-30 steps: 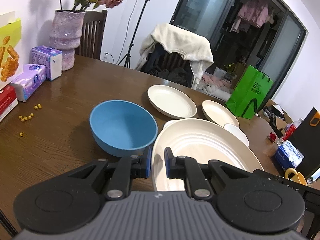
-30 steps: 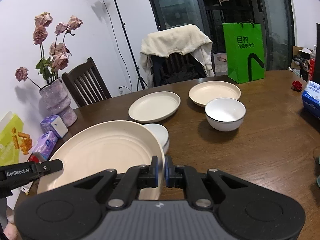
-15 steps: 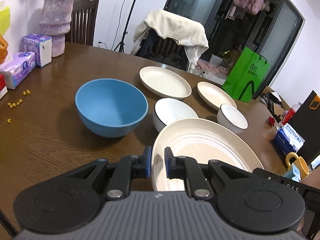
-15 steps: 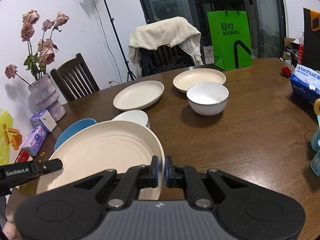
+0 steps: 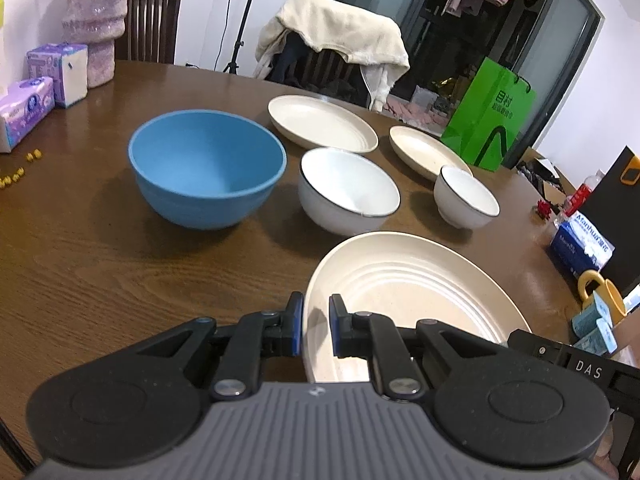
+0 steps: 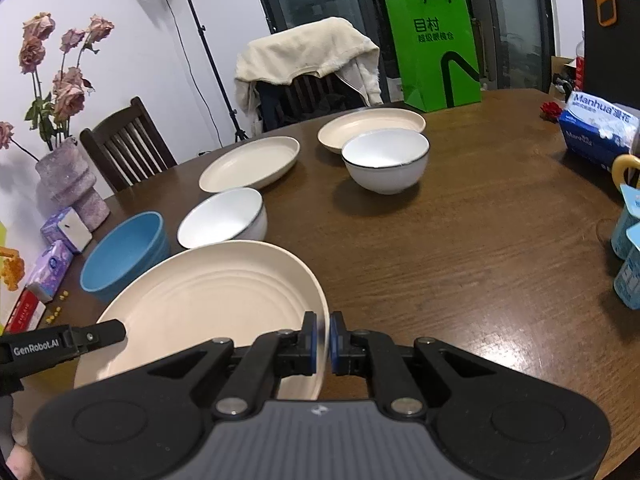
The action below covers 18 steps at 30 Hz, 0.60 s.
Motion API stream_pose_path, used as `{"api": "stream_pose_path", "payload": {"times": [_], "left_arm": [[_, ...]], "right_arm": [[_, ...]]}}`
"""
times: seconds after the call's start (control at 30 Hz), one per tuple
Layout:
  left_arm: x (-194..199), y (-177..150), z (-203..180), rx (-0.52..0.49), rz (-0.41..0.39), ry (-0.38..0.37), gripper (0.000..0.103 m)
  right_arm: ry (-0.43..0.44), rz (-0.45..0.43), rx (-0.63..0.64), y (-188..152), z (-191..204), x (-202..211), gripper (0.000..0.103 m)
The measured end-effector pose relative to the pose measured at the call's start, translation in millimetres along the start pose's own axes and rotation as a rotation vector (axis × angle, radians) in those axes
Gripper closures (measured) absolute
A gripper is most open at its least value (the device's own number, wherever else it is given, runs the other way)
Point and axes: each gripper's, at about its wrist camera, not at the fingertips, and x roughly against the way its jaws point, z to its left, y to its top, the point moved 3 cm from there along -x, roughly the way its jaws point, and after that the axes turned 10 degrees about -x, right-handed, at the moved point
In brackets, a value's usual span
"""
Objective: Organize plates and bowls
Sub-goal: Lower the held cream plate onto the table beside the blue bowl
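Here, a big cream plate, pinched at its rim on both sides: left gripper clamped narrow on the left edge, right gripper clamped narrow on the right edge. Held over the brown table. Just behind the plate, a white bowl. Left of that bowl, a blue bowl. Farther behind the plate, two smaller cream plates and a small white bowl. Well beyond the plate, a green bag.
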Motion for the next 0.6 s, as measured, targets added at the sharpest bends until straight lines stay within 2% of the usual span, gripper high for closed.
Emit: {"api": "stream_pose_path", "payload": {"times": [0.6], "left_arm": [[-31.9, -32.0, -5.9, -0.028, 0.037, 0.003, 0.091]], "right_arm": [[-0.051, 0.021, -0.010, -26.0, -24.3, -26.6, 0.096]]}}
